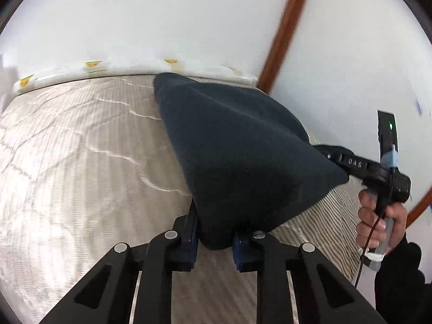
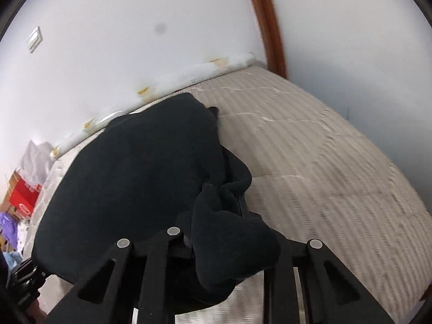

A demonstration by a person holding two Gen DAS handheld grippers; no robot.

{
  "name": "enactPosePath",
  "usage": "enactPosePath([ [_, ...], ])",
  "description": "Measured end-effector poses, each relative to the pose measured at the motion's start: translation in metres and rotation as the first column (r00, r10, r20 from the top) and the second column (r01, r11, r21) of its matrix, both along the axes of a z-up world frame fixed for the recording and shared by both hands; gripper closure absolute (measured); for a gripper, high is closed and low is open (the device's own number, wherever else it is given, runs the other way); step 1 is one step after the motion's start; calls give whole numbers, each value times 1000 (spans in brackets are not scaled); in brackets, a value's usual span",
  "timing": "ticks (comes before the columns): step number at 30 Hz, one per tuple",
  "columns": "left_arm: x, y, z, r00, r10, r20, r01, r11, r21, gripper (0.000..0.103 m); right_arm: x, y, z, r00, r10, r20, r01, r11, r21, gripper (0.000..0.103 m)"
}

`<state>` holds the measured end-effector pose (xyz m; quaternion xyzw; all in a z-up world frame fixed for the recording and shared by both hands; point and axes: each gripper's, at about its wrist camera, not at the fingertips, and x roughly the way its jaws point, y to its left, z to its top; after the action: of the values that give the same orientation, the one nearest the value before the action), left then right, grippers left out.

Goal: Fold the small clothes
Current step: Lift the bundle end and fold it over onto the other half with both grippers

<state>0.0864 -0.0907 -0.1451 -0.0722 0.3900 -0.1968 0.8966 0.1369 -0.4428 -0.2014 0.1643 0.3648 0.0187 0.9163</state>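
Dark garment [image 2: 140, 178] drapes over right gripper [image 2: 216, 243] — fingertips hidden.

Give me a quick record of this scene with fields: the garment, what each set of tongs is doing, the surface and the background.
garment: dark cloth, lifted and stretched between both tongs
left tongs: shut on one bunched edge of the cloth
right tongs: shut on the other edge; fabric drapes over the fingers in their own view
surface: striped quilted mattress
background: white wall, brown wooden trim
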Motion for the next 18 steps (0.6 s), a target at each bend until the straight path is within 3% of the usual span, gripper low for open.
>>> enactPosePath([
  [12,-34,123,8,980,199,10,-199,980,25,84,17,133,21,968,244,53,-246,969,18,82],
  [18,-38,119,-4,982,189,-14,-188,981,47,82,-5,127,22,963,264,63,-262,965,-28,81],
])
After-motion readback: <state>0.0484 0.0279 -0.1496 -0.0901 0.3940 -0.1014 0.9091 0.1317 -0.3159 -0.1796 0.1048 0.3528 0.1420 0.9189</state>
